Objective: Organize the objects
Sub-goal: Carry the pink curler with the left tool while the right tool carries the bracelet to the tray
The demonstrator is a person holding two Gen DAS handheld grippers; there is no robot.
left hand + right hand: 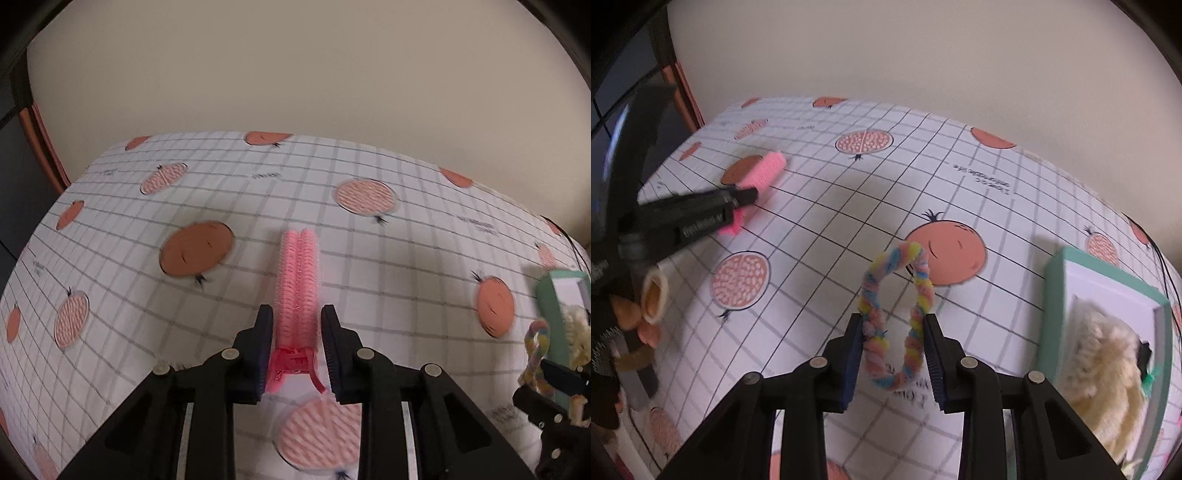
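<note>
Fuzzy twisted chenille ring (897,317) — bristly pink plastic hair clip (297,280), matt tablecloth (406,258)

Our left gripper (297,349) clamps a pink hair clip (297,288) above the fruit-print tablecloth (388,277).

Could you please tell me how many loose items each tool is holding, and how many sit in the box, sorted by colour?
Pink hair clip: 1
Multicolour braided loop: 1
Cream fluffy item in the teal box: 1
Total: 3

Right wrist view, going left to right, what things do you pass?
Left tongs holding the pink hair clip → pastel twisted loop held in the right tongs → teal box with a cream fluffy item.
</note>
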